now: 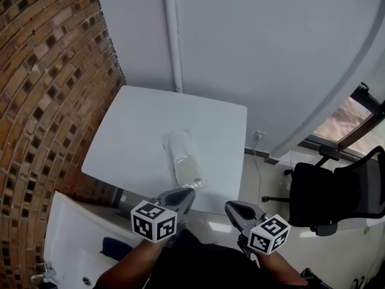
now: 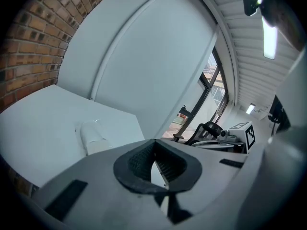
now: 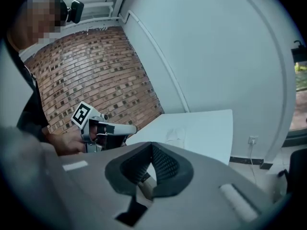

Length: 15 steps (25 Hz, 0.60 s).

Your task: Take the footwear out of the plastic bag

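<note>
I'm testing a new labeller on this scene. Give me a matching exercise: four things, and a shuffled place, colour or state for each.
1 bag
2 chair
3 brick wall
4 right gripper

a shut
b all black
c on the table
d left of the table

Pairs: 1-c, 2-b, 3-d, 4-a

**Legible markings: none found**

No words, brand names or numerals readable in any view; left marker cube (image 1: 154,220): black-and-white square code pattern, no characters; right marker cube (image 1: 269,233): likewise; plastic bag (image 1: 183,161): apparently unprinted, though small and pale here.
</note>
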Each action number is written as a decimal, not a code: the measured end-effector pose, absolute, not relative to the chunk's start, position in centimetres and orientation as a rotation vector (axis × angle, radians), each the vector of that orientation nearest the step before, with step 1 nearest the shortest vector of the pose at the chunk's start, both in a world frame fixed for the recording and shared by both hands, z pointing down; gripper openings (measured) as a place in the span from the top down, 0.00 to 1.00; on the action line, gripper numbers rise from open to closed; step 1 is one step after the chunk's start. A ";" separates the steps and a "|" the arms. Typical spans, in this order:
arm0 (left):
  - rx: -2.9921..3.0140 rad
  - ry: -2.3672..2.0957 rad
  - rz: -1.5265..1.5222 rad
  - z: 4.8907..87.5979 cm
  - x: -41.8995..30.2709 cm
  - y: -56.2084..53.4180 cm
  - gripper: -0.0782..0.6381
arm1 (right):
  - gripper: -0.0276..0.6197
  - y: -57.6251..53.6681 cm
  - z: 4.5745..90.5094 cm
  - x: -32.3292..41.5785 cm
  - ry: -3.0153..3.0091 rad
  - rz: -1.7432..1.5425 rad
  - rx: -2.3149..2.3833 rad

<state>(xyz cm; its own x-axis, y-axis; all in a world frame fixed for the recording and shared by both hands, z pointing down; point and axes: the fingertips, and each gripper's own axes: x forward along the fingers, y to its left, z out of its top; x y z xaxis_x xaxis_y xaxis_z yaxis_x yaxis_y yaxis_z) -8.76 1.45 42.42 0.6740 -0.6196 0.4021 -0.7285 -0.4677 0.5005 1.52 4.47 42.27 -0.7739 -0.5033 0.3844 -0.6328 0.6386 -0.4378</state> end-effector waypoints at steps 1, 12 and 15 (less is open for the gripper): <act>2.222 -1.033 0.211 42.7 -9.7 0.8 0.88 | 0.95 3.7 42.4 0.8 -2.624 0.828 0.927; 2.217 -0.868 0.376 48.7 -14.0 -5.6 0.88 | 0.95 -3.3 48.1 -2.9 -2.420 0.761 0.973; 2.235 -0.787 0.520 51.0 -13.3 -5.8 0.88 | 0.95 -3.9 50.9 -2.5 -2.323 0.739 0.944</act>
